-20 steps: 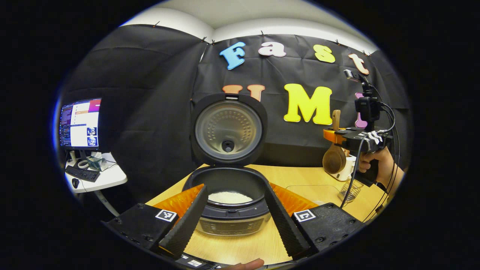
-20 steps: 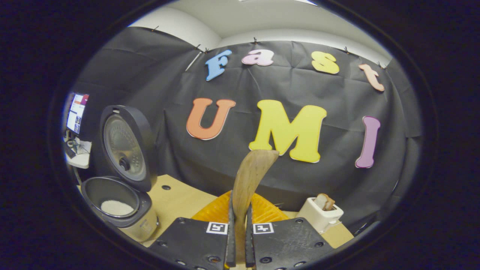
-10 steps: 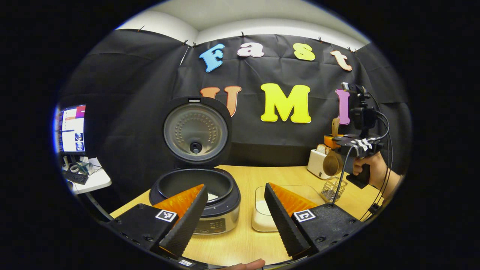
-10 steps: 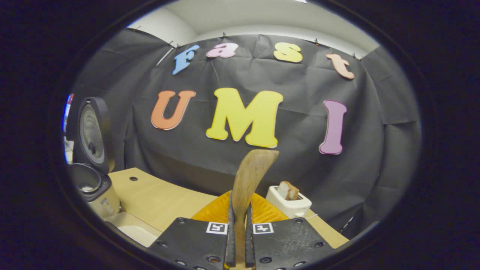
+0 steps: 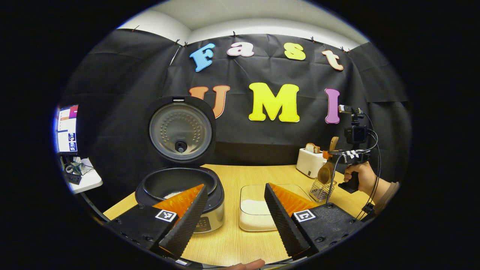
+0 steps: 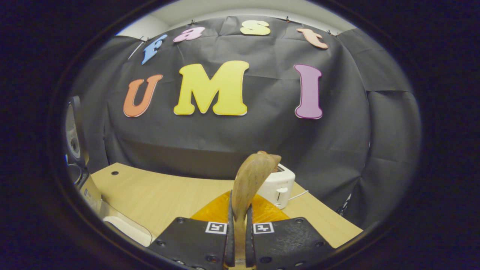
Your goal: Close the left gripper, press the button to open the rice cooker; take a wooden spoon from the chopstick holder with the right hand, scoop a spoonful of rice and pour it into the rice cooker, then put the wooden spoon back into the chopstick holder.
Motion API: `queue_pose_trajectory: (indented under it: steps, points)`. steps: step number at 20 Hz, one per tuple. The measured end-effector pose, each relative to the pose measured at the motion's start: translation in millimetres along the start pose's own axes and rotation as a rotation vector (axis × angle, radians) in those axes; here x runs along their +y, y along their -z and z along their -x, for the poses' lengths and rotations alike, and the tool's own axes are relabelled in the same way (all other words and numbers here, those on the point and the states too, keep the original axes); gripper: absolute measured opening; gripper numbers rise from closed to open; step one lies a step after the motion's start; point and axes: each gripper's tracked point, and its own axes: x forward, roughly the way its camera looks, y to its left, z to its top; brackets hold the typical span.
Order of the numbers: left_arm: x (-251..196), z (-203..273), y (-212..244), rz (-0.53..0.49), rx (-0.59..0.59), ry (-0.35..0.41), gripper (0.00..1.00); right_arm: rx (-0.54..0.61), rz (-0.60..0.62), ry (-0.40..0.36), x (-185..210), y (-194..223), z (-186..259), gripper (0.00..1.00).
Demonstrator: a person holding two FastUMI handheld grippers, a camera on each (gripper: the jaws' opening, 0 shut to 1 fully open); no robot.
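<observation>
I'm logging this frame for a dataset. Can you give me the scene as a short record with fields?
rice cooker: lid up, some rice in the pot
rice tray: on the table, right of the cooker, holds rice
wooden spoon: clamped in the right gripper, bowl hanging above the chopstick holder
left gripper: jaws apart, holding nothing
toaster: behind the holder, bread in its slot

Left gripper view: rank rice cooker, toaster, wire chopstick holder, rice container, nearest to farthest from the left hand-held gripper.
1. Rice cooker, left, and rice container, centre: too close to call.
2. Wire chopstick holder, right.
3. Toaster, far right, by the wall.
</observation>
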Motion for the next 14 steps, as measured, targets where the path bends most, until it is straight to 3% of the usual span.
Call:
queue_pose_trajectory:
  steps: [5,6,7,10,14]
  points:
    - [0,-1,1,-0.012,0.006,-0.002,0.97,0.026,-0.038,-0.019,3,11,0,0.17]
    - [-1,1,2,-0.015,0.005,0.000,0.97,0.024,-0.044,-0.027,4,11,0,0.31]
    - [-2,1,1,-0.017,0.005,0.003,0.97,0.018,-0.044,-0.018,1,10,2,0.38]
    - [-5,0,2,-0.018,0.006,0.009,0.97,0.005,-0.040,0.014,-7,7,4,0.45]
    - [-6,0,3,-0.021,0.007,0.007,0.97,-0.003,-0.038,0.052,-23,7,8,0.67]
